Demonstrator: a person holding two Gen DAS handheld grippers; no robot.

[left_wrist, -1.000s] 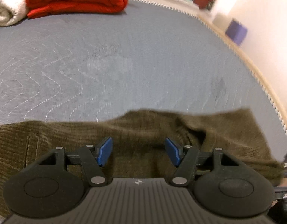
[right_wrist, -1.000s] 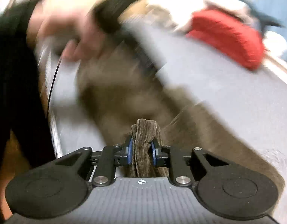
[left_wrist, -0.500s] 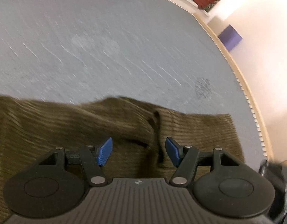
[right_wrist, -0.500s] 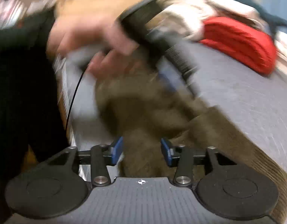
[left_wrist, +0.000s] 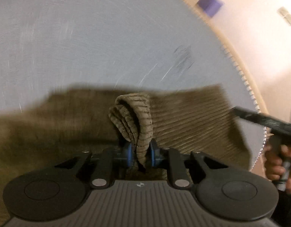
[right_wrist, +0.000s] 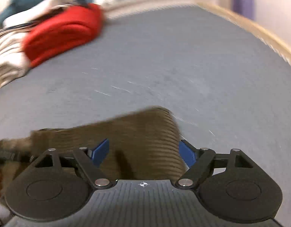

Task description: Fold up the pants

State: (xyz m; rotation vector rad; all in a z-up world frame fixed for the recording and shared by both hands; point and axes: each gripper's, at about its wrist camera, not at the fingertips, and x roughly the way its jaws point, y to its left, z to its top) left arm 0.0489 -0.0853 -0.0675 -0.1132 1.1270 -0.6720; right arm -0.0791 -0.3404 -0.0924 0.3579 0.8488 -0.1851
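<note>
So the olive-brown corduroy pants are lying on a grey quilted surface, looks like a bed or padded mat with a stitched edge, near the side closest to the person. They're spread out flat for the most part, ribs of the fabric pretty clear on one side.

Left gripper has just pinched down, and there's a bunched fold of the corduroy squeezed between its blue pads. The fold sticks up out of the jaws in a rounded hump, a few layers thick, while the rest of the pants trail off to both sides underneath. Definitely holding cloth.

Right gripper is the opposite: its jaws have just been spreading and now stand wide apart, hovering over one end of the pants. The cloth lies between and below the blue pads but neither pad presses on it. From the left wrist view you can catch the right hand wrapped around its handle off past the edge of the bed.

Farther back on the grey surface there's a folded red blanket or sweater next to some striped white fabric, well apart from the pants. A purple box sits by the wall. Everything's a bit motion-blurred.
</note>
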